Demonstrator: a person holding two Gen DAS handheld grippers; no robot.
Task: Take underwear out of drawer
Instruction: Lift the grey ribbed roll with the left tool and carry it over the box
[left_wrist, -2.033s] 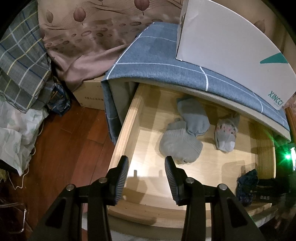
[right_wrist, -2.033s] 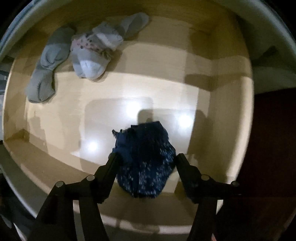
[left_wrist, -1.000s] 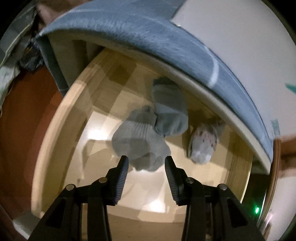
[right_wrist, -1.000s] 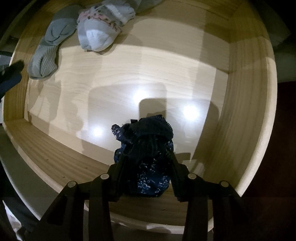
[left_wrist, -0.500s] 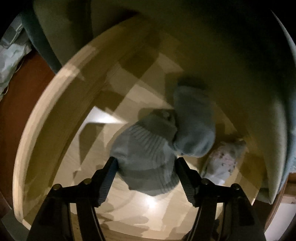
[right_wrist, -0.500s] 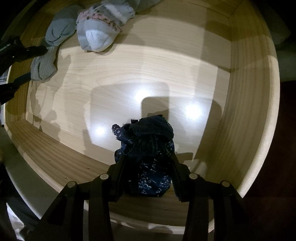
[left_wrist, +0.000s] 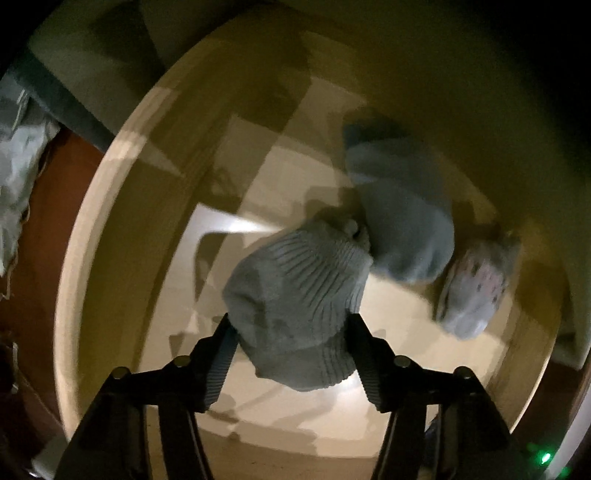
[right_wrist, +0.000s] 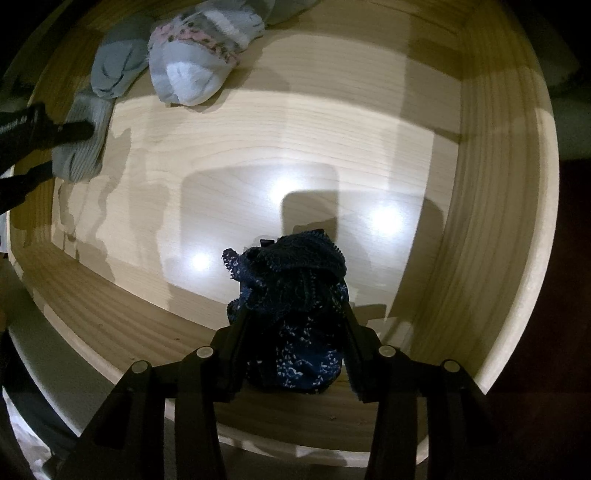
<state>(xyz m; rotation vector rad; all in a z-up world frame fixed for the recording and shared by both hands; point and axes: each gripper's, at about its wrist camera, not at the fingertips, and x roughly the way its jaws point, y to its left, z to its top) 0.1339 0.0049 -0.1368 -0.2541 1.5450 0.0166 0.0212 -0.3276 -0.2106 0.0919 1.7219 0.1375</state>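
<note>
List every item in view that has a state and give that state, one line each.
drawer: pulled open.
dark blue underwear: bunched, clamped between the right gripper's fingers, still inside the drawer.
right gripper: shut on the underwear.
ribbed grey sock: lying on the drawer floor, between the left gripper's spread fingers.
left gripper: open, jaws just closing a little.
patterned sock: lying at the back, untouched.

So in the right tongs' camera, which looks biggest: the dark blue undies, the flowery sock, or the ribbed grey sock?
1. dark blue undies, though they're nearest the camera, so that's unsure.
2. flowery sock.
3. ribbed grey sock, partly hidden.
</note>
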